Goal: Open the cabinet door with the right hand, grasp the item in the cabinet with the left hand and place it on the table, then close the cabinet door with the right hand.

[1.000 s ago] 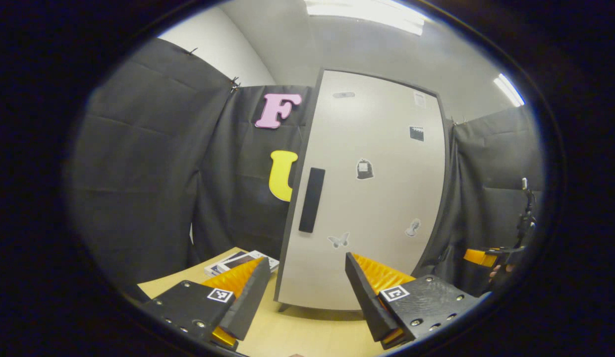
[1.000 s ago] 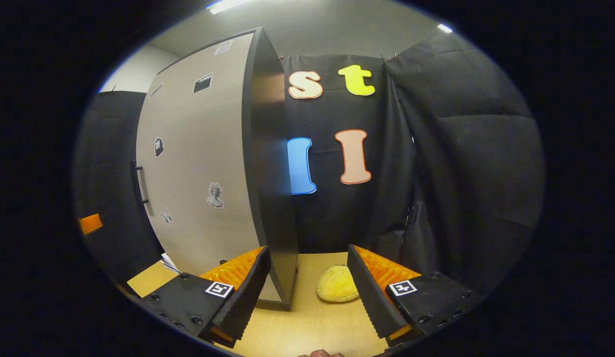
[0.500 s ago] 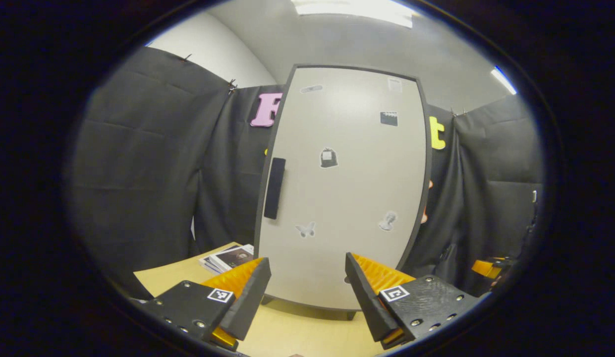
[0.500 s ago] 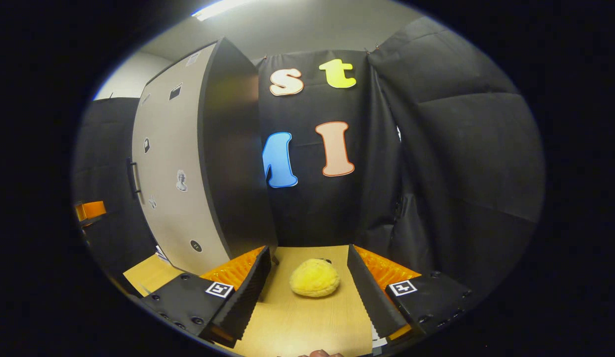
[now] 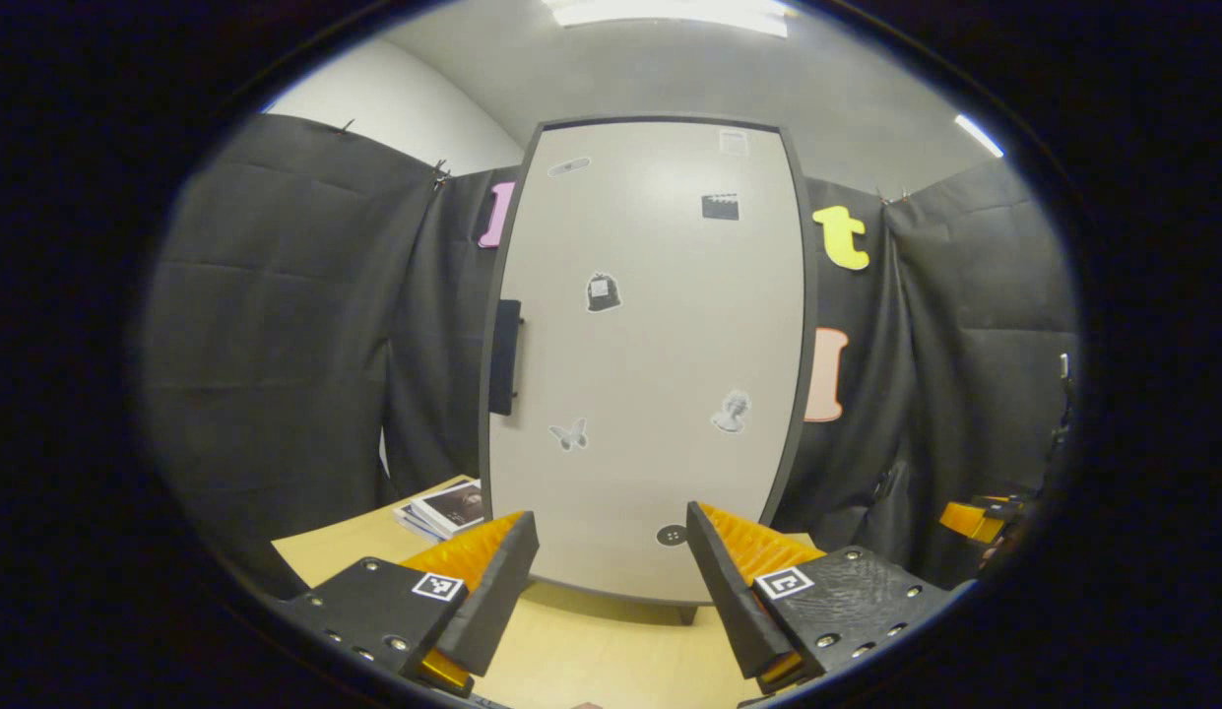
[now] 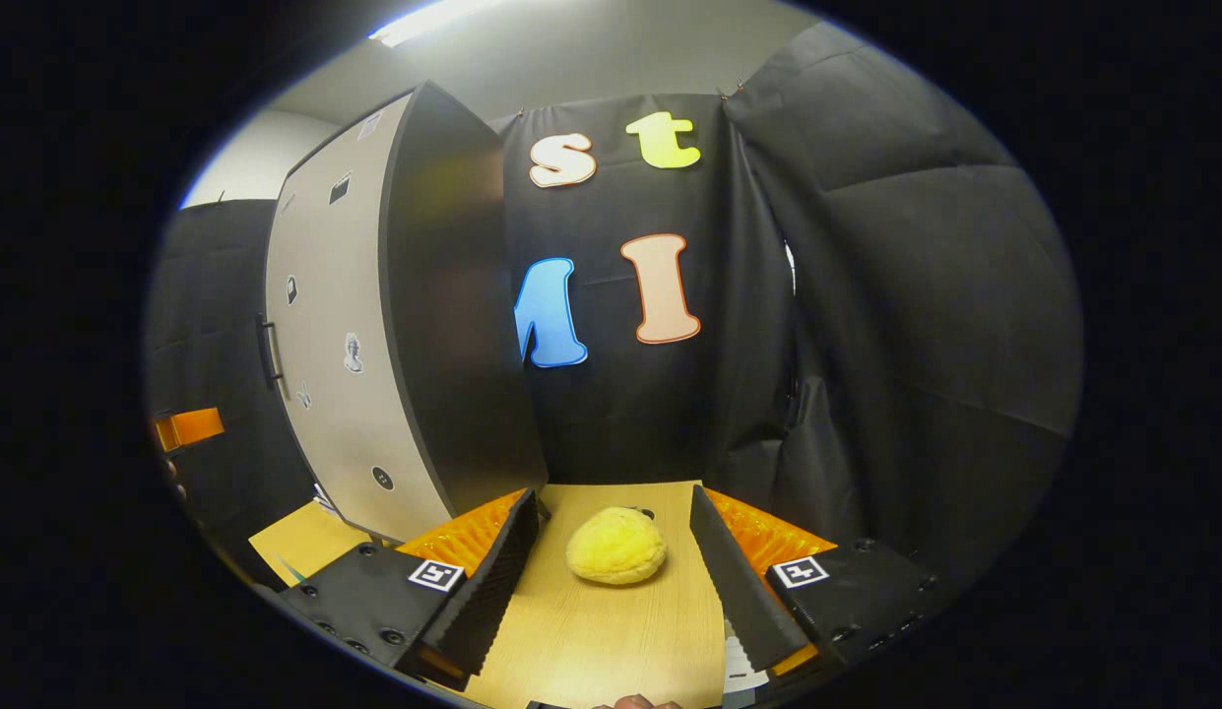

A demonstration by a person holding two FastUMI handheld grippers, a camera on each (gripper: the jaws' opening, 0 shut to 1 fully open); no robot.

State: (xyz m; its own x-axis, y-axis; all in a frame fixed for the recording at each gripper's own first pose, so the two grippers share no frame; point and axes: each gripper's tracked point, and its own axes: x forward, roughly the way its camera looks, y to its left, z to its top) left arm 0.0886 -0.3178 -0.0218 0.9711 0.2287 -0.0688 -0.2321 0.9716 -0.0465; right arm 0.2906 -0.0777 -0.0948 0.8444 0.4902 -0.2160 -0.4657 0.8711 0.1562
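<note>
Your left gripper point(image 5: 611, 591) sits at the bottom of the left gripper view, fingers spread wide with nothing between them, above the wooden table point(image 5: 591, 660). Straight ahead, filling the centre of that frame, is the cabinet door point(image 5: 650, 354), pale grey with a dark edge, closed flat against the cabinet as far as this angle shows. Its dark handle point(image 5: 503, 356) is on the left edge of the door, mid height. Small stickers point(image 5: 602, 292) dot the door front. A stack of books point(image 5: 443, 507) lies on the table at lower left, just beside the cabinet's bottom corner. Far right edge of the frame, low, you can see part of the other gripper point(image 5: 975, 517); too small to tell its state there.

In the right gripper view, your right gripper point(image 6: 615, 581) is at the bottom, fingers also wide apart, gripping nothing. The yellow plush item point(image 6: 616, 545) rests on the table point(image 6: 611, 640) at lower centre, lying between the two fingers in the frame but farther off, touching neither. The cabinet point(image 6: 443, 325) stands in the left half of that frame, dark side panel toward you, door point(image 6: 325, 335) front angled away to the left. The item is on the table right of the cabinet, near its base. At the far left edge, mid-low, a bit of the left gripper shows.
</note>
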